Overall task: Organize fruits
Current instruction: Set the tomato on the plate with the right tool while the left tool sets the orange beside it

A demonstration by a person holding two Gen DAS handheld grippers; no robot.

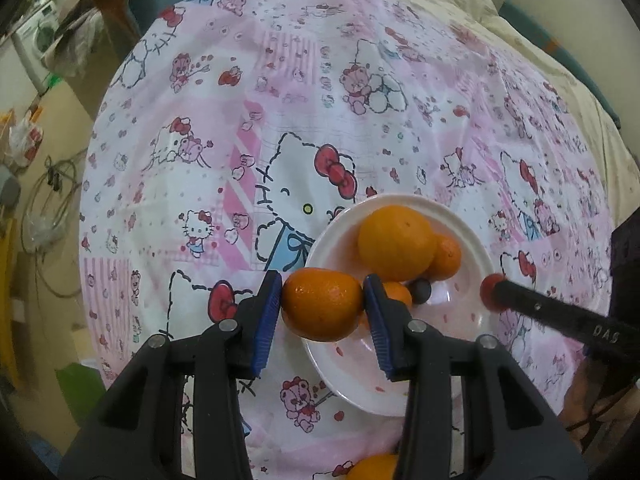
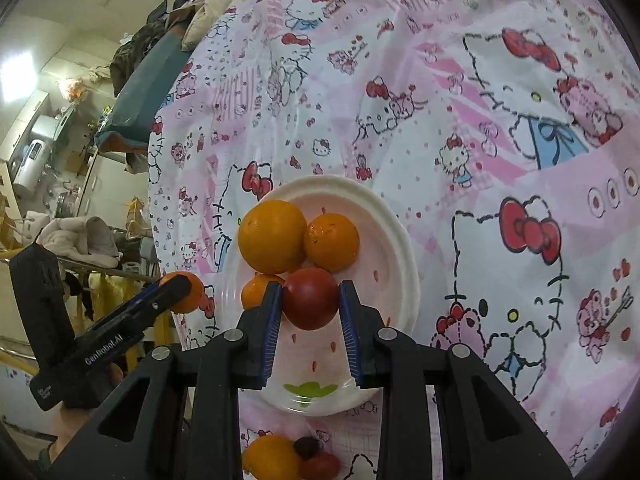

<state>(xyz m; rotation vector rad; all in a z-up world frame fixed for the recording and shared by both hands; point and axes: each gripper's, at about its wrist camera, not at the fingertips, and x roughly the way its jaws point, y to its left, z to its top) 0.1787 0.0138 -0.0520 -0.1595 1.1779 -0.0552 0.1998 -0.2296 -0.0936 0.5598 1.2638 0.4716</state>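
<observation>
~4 oranges (image 2: 272, 236), 1 tomato (image 2: 310, 298)

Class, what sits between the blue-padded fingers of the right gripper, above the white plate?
A round dark-red fruit, clamped between the right gripper pads over the white plate, in the right wrist view.

White plate (image 2: 400, 264) far half crowded by large orange (image 2: 272, 236) and smaller orange (image 2: 331, 242) touching, near half bare, open tablecloth (image 1: 248, 92) beyond plate, loose fruit (image 2: 272, 460) cluster just beside near rim.
</observation>
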